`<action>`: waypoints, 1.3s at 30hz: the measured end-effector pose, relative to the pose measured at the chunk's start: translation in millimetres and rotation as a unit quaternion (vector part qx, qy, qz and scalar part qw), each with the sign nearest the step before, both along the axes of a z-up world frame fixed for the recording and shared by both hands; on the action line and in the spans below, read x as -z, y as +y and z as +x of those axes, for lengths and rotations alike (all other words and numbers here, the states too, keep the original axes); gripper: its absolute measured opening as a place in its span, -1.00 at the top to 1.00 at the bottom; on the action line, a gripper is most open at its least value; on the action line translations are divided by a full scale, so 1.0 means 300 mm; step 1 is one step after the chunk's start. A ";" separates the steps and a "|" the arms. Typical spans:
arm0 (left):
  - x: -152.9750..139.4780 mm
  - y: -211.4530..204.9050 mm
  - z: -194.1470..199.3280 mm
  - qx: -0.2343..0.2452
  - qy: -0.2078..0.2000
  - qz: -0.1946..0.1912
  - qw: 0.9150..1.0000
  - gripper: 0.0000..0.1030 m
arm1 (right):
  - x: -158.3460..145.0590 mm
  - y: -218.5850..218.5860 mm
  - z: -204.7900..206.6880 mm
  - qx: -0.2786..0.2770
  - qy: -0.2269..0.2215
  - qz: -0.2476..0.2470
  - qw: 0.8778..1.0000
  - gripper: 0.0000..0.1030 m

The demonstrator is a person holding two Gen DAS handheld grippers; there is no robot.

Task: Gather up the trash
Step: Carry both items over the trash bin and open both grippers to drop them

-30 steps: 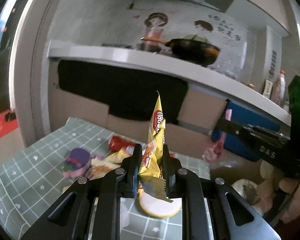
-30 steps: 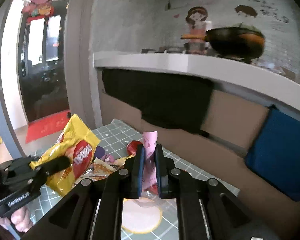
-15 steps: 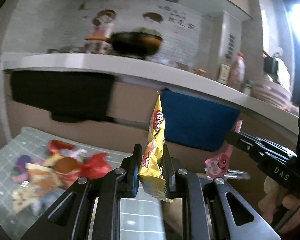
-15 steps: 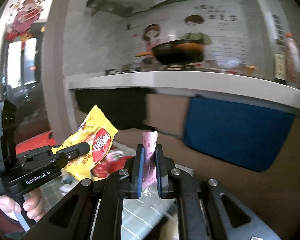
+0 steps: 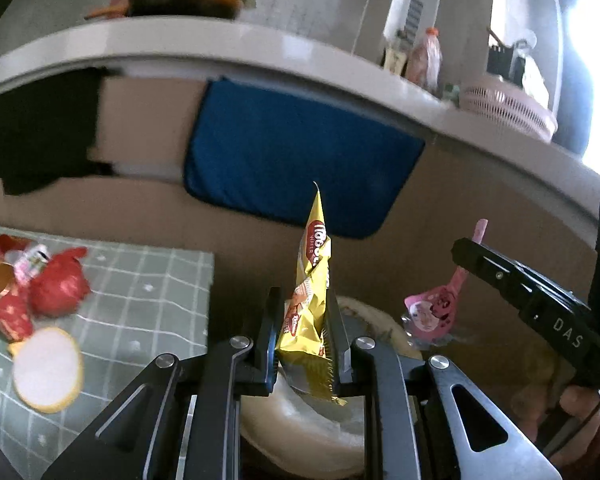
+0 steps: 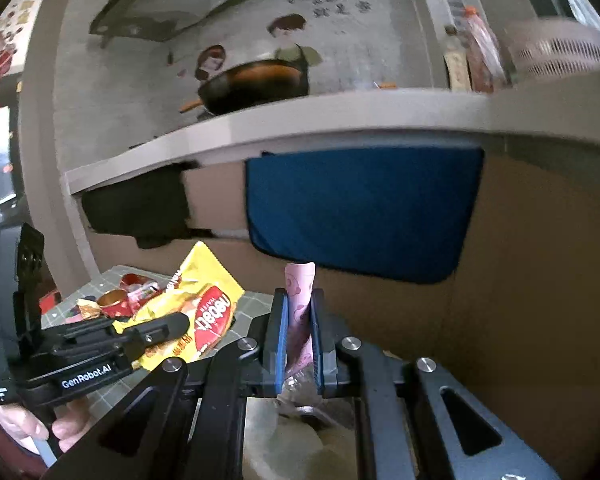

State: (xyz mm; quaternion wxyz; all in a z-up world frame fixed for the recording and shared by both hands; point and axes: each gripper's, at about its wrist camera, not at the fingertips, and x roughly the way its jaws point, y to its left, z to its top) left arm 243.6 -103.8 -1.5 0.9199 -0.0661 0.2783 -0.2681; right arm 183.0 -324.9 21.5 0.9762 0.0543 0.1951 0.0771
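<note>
My left gripper (image 5: 302,336) pinches a crinkled yellow foil wafer wrapper (image 5: 310,304) upright, and my right gripper (image 6: 299,340) clamps a pink plastic pouch (image 6: 298,300), both above a pale bag-lined bin (image 5: 300,420), probably ready for dropping. More litter lies on the green checked tablecloth (image 5: 152,300), beside a cardboard-fronted kitchen counter (image 6: 340,116).

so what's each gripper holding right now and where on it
Left gripper: yellow wafer wrapper, pinched near its lower end. Right gripper: pink pouch, gripped around its middle.
</note>
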 end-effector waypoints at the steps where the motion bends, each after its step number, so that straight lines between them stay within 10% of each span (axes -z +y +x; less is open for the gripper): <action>1: 0.017 -0.019 0.011 0.004 0.006 0.004 1.000 0.63 | 0.012 -0.011 0.010 0.002 0.004 0.004 1.000 0.81; 12: 0.242 -0.170 0.127 0.062 0.108 0.009 0.992 0.63 | 0.186 -0.132 0.109 0.026 0.051 0.037 0.998 0.80; 16: 0.279 -0.169 0.151 0.082 0.125 -0.019 0.989 0.13 | 0.230 -0.154 0.130 0.032 0.064 0.045 0.996 0.80; 24: 0.240 -0.047 0.149 0.041 0.128 -0.059 0.989 -0.01 | 0.302 -0.151 0.164 0.019 0.086 0.060 0.994 0.80; 39: 0.192 0.149 -0.036 -0.021 0.064 -0.005 0.998 -0.01 | 0.521 -0.106 0.224 0.021 0.169 0.057 0.984 0.60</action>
